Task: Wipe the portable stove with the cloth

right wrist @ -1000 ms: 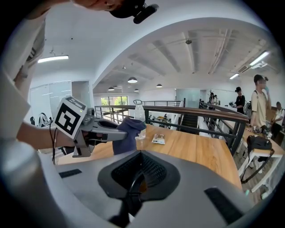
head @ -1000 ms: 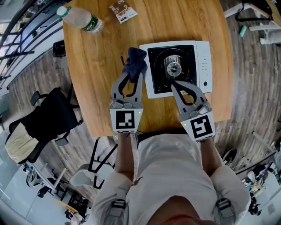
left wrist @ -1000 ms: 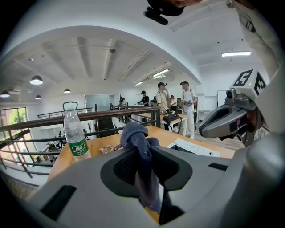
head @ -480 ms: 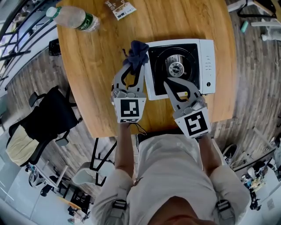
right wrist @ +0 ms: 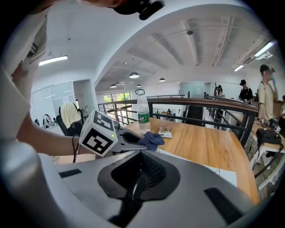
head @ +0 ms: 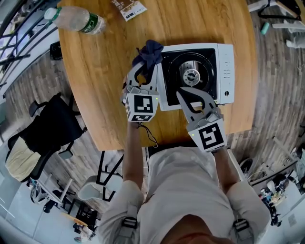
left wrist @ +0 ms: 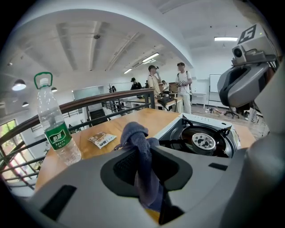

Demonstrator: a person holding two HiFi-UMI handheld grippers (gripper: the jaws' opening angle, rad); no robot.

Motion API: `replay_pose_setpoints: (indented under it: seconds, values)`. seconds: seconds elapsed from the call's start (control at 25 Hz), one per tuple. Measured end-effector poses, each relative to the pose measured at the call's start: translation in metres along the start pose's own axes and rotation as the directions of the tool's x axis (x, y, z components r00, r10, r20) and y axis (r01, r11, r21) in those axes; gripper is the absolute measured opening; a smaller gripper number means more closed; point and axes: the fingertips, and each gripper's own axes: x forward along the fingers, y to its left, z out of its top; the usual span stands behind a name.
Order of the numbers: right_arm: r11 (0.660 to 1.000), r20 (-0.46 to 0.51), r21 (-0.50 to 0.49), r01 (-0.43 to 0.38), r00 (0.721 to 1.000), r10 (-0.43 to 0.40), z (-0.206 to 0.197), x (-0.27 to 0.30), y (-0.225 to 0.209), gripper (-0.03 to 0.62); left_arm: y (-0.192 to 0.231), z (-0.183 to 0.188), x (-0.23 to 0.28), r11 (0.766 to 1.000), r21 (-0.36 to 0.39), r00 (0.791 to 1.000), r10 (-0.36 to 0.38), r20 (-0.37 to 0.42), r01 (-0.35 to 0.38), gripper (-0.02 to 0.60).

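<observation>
**Blue cloth held at the stove's left edge**

A person stands at a round wooden surface (head: 105,76) with 1 hand-held gripper in each hand. The left hand-held gripper (head: 144,66) is clamped on a dark blue cloth (head: 149,52). The cloth is squeezed between its 2 jaws and bunches up past the tips. It sits right at the left edge of the portable stove (head: 225,71), by the far left corner. I cannot tell if the cloth touches the stove.

The stove is white with a black top and a round silver burner (head: 191,75) in the middle. The right hand-held gripper (head: 182,91) has its jaws pressed together with nothing between them. Its tips are over the near left part of the black top.

A plastic water bottle (head: 76,20) with a green label stands at the far left of the surface. A small printed packet (head: 129,8) lies near it. Both are well apart from the stove. A black office chair (head: 50,128) stands on the floor to the left.
</observation>
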Motion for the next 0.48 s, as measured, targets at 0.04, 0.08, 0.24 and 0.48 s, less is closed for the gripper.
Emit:
replay_pose_setpoints:
  seconds: [0.04, 0.08, 0.24, 0.48]
  values:
    - [1.000, -0.003, 0.001, 0.001, 1.000, -0.001, -0.001, 0.000, -0.001, 0.020, 0.000, -0.002, 0.003, 1.000, 0.000, 1.000, -0.002, -0.004, 0.002, 0.091]
    - [1.000, -0.006, 0.002, 0.002, 1.000, -0.002, -0.002, 0.000, -0.001, 0.020, 0.000, -0.003, 0.006, 1.000, 0.000, 1.000, -0.003, -0.007, 0.003, 0.091]
    - [1.000, -0.008, 0.006, 0.007, 1.000, -0.007, -0.004, -0.001, -0.002, 0.020, 0.002, -0.006, 0.016, 1.000, 0.011, 1.000, 0.000, -0.020, 0.000, 0.091]
    - [1.000, -0.013, 0.008, 0.013, 1.000, -0.013, -0.009, -0.006, -0.001, 0.020, -0.004, -0.014, 0.023, 1.000, -0.002, 0.998, -0.024, -0.054, 0.024, 0.091]
